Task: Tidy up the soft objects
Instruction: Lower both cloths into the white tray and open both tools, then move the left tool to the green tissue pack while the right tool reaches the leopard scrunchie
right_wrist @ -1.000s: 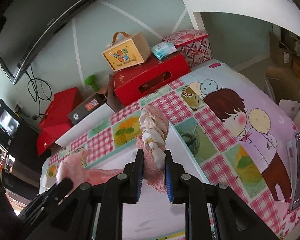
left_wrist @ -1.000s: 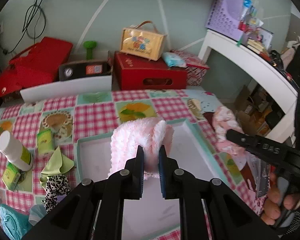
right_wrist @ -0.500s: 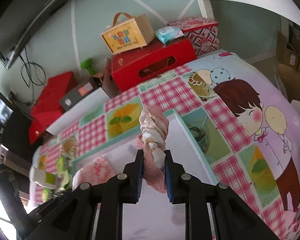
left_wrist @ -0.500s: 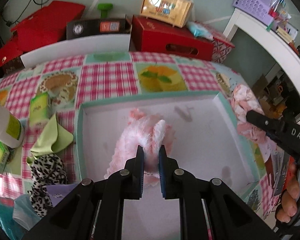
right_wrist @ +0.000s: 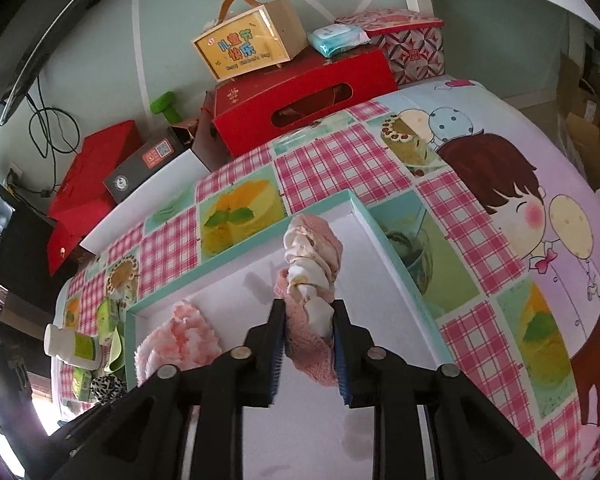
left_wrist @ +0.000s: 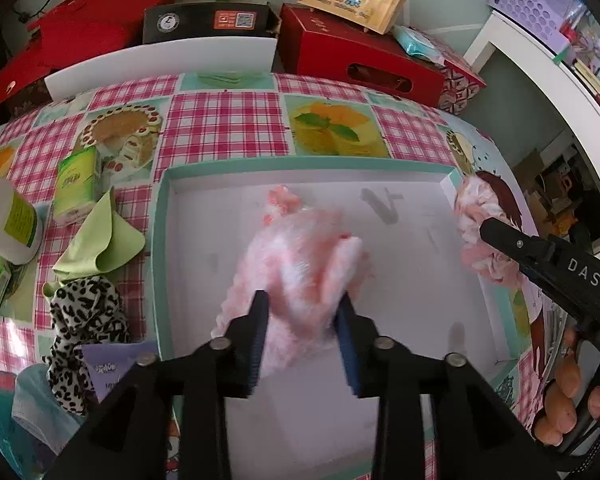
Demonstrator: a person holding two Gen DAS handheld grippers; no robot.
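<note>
Fluffy pink cloth (left_wrist: pixel 300 264) lies mid-tray (left_wrist: pixel 162 240), light and limp, left gripper (left_wrist: pixel 302 340) jaws just opening around it; right gripper (right_wrist: pixel 310 344) loosening on pink scrunchie (right_wrist: pixel 312 264) near tray's right wall; pinch either by any fold.

A shallow tray (left_wrist: pixel 162 240) lies on the desk (left_wrist: pixel 224 112). In the tray rests a fluffy scrunchie (left_wrist: pixel 300 264), between the left tongs (left_wrist: pixel 302 316). To the tray's left lie a folded cloth (left_wrist: pixel 100 240), a patterned scrunchie (left_wrist: pixel 86 312), a small carton (left_wrist: pixel 76 184) and a bottle (left_wrist: pixel 8 220). Over the tray's right part the right tongs (right_wrist: pixel 309 334) have a ruffled scrunchie (right_wrist: pixel 312 256) between them. Behind the desk stands a long box (right_wrist: pixel 304 100), with a handled gift box (right_wrist: pixel 248 44) on top.
</note>
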